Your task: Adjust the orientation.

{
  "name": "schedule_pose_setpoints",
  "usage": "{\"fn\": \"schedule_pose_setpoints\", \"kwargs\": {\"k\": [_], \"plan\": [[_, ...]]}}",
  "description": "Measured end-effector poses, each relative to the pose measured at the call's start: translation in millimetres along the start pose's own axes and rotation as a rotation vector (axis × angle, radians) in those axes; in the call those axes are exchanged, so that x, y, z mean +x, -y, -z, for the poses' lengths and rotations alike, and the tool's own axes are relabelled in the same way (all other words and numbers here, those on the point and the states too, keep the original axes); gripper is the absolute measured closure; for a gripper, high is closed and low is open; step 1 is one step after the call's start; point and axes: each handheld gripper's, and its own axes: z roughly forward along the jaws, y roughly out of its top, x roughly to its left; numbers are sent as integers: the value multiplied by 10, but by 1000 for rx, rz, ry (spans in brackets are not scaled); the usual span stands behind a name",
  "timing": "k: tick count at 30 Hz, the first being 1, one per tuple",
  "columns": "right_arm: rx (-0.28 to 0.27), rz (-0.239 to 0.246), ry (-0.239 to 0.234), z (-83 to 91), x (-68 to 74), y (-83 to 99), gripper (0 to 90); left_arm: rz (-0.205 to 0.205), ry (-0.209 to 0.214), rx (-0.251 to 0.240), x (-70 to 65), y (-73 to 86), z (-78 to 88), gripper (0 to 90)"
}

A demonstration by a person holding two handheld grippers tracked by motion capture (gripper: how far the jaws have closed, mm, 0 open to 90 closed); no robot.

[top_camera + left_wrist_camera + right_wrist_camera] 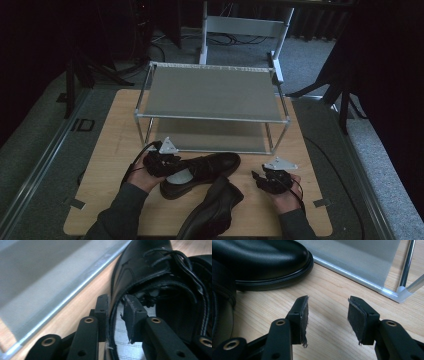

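Two black leather shoes, both on the wooden counter (115, 150). The nearer shoe (212, 210) is lying at the counter's near edge between the person's forearms, tilted, toe pointing away and to the right. The farther shoe (202, 172) is lying crosswise just behind it, toe to the right, touching the nearer one.

Two grippers. The left gripper (116, 315) is sitting at the heel end of the farther shoe, its jaws straddling the shoe's side wall, one outside the leather and one inside over the pale insole; whether the pads are pressing is unclear. The right gripper (328, 315) is hovering over bare wood to the right of the shoes, its jaws standing moderately wide, holding nothing.

One shoe rack (210, 92), metal-framed with two grey shelves, is standing at the counter's far side.
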Motion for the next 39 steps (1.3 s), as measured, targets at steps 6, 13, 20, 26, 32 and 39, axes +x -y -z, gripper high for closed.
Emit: {"fn": "schedule_pose_setpoints", "kwargs": {"k": [6, 13, 20, 26, 32, 39], "plan": [[-3, 0, 1, -1, 3, -2, 499, -35, 29, 54, 20, -53, -31, 769], [-7, -3, 6, 8, -15, -2, 501, -19, 39, 29, 37, -30, -6, 859], [-22, -15, 15, 43, -55, 6, 508, 59, -27, -44, 78, 170, 245, 865], [-21, -13, 14, 36, -49, 2, 512, 178, -110, -104, 208, 410, 436, 865], [-15, 9, 7, 32, -1, -20, 512, 288, -183, -154, 248, 609, 502, 864], [-26, 62, -60, 163, 134, -3, 500, 381, -198, -173, 256, 785, 500, 861]]}}
